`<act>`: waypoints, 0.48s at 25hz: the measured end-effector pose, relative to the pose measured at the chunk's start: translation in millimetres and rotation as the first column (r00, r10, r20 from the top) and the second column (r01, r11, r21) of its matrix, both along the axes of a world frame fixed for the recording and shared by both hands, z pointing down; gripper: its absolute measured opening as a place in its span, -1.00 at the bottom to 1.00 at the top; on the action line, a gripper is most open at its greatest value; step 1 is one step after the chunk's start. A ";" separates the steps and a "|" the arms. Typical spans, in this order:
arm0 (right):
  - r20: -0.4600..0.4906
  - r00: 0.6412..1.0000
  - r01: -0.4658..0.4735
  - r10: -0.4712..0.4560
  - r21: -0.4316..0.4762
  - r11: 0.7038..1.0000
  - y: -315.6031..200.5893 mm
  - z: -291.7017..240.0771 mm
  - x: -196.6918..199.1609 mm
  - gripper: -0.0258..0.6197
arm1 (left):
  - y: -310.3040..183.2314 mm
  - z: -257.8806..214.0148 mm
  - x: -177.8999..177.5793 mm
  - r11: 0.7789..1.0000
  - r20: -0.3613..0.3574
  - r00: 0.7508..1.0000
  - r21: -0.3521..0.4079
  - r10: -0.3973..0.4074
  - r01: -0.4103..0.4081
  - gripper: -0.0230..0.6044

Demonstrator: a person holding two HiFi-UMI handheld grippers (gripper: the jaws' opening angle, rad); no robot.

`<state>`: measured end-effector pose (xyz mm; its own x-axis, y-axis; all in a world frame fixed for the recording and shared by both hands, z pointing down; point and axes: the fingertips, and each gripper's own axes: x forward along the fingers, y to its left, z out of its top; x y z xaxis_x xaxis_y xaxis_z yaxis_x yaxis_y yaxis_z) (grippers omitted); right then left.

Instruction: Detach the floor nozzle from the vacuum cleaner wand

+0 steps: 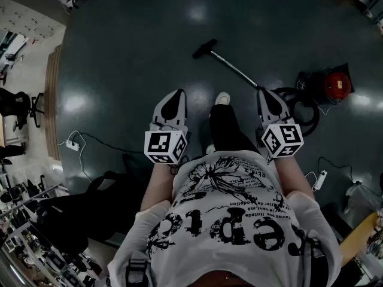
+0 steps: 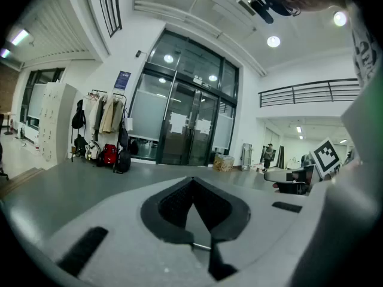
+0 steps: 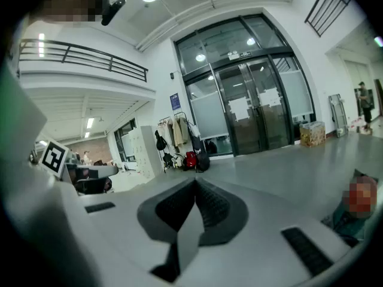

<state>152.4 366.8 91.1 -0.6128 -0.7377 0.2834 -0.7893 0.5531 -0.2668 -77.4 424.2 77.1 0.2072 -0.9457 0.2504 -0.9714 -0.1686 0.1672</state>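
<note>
Both sets of jaws clenched, nothing between them. Left gripper (image 1: 173,100) and right gripper (image 1: 268,97) are held out in front of the person, tilted slightly down. Nozzle (image 1: 204,48) lies on the floor (image 1: 119,70) ahead, on the wand (image 1: 234,69). Neither gripper is near it. Red canister (image 1: 335,84) sits to the right.

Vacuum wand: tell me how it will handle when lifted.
The wand looks like a straight metal tube, so probably stiff. The floor nozzle at its far end would likely make it tip-heavy. The hose to the red canister may tug back.
</note>
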 end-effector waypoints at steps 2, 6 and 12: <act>0.001 1.000 -0.002 0.002 -0.027 1.000 -36.7 13.3 -2.6 -0.91 | -30.5 7.2 -2.4 1.000 0.010 1.000 -0.007 0.017 -0.017 -0.92; 0.022 1.000 0.003 -0.001 -0.088 0.996 -122.9 32.5 -16.0 -0.91 | -102.9 21.9 -18.8 0.999 0.030 0.999 -0.034 0.012 -0.011 -0.92; 0.033 0.999 0.010 -0.007 -0.085 0.996 -265.6 36.2 -27.1 -0.91 | -227.3 31.5 -53.2 0.993 -0.038 0.995 -0.073 -0.094 0.091 -0.92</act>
